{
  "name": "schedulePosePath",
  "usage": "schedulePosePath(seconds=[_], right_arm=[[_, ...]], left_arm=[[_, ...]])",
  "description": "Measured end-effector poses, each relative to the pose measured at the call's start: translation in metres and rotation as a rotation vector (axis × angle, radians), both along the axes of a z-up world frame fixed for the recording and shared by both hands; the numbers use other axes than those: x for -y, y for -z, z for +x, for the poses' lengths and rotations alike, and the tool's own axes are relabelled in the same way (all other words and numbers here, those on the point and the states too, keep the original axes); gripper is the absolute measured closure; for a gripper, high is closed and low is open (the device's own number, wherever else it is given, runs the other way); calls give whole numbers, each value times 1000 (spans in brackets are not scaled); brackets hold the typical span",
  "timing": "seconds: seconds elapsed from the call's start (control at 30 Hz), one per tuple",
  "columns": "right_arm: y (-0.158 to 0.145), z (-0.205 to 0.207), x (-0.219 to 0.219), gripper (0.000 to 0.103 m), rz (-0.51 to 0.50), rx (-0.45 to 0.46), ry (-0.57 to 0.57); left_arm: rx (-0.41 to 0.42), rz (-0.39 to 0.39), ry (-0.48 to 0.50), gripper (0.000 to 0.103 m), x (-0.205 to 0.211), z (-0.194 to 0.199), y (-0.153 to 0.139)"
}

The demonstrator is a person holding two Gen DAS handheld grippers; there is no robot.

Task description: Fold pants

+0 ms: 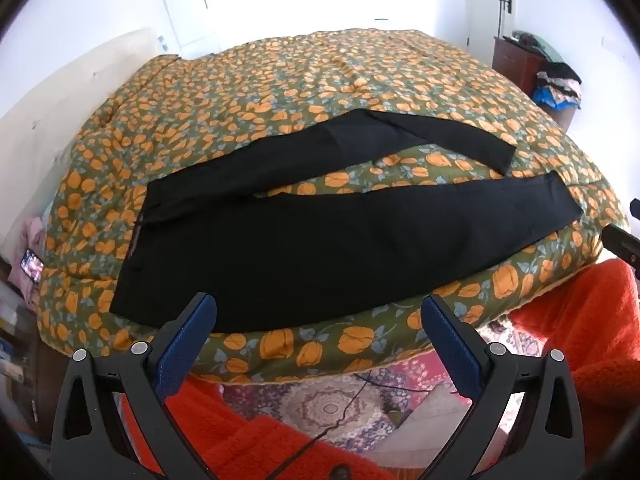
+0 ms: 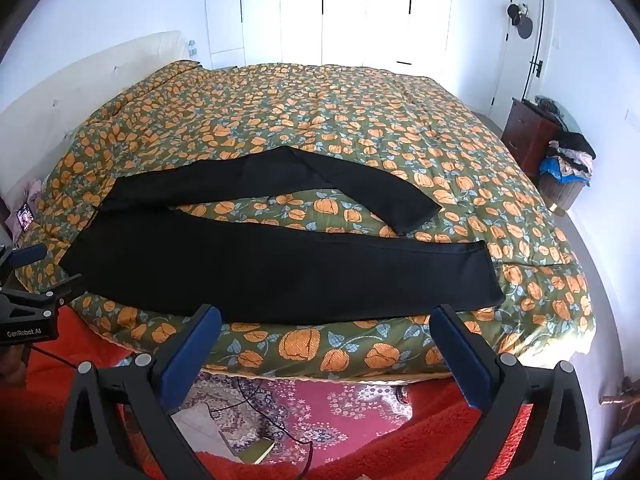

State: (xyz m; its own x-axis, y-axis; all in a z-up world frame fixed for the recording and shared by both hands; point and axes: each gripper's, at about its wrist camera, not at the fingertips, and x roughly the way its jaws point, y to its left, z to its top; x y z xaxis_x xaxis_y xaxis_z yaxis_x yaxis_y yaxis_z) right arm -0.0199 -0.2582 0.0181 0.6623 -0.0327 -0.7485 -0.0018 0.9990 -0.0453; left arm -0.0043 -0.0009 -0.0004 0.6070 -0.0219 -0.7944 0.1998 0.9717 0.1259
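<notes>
"Flowery bed (image 2: 360, 128) fills the room. Where are the pants?"

"Your black pants (image 1: 320, 248) lie flat along the bed's near edge: waist at the left end, two legs spread toward the right end."

"And the grippers?"

"Your left gripper (image 1: 318, 316) and right gripper (image 2: 326, 326) are both spread wide, holding nothing. The cloth looks soft, light and floppy, so pinch it at the waist and a leg end."

Bed (image 1: 320, 80) covered by floral quilt (image 2: 360, 120); black pants (image 1: 320, 248) laid flat on it, legs spread apart.
</notes>
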Motion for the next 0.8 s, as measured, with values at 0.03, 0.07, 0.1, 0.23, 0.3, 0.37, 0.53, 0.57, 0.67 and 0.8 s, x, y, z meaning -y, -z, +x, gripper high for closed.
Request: schedulePosePath(seconds=[0.03,0.07,0.1,0.23,0.3,0.37,0.53,0.57,0.67,0.8], right_arm=[[0,0,0,0,-4,-2,2],[0,1,0,0,-11,-4,7],[1,1,2,0,-16,-4,10],[1,-1,1,0,-29,3,11],[0,-1,1,0,-30,3,10],[0,-2,0,0,-37,5,9],[-2,-3,-3,0,-67,16,5],[-2,-3,-4,0,-72,19,3],[-2,-3,-6,0,-81,21,1],[-2,-3,-6,0,-95,23,2]], left_arm=[[1,-1,1,1,0,0,0],[1,-2,1,1,1,0,0],[2,-3,0,1,1,0,0],[3,-4,0,1,1,0,0],[2,-6,-3,1,1,0,0],[3,-8,-5,1,1,0,-1],[3,-13,-4,1,1,0,-1],[3,-13,-4,1,2,0,-1],[5,-11,-2,1,2,1,-2],[11,-8,0,1,3,1,-2]])
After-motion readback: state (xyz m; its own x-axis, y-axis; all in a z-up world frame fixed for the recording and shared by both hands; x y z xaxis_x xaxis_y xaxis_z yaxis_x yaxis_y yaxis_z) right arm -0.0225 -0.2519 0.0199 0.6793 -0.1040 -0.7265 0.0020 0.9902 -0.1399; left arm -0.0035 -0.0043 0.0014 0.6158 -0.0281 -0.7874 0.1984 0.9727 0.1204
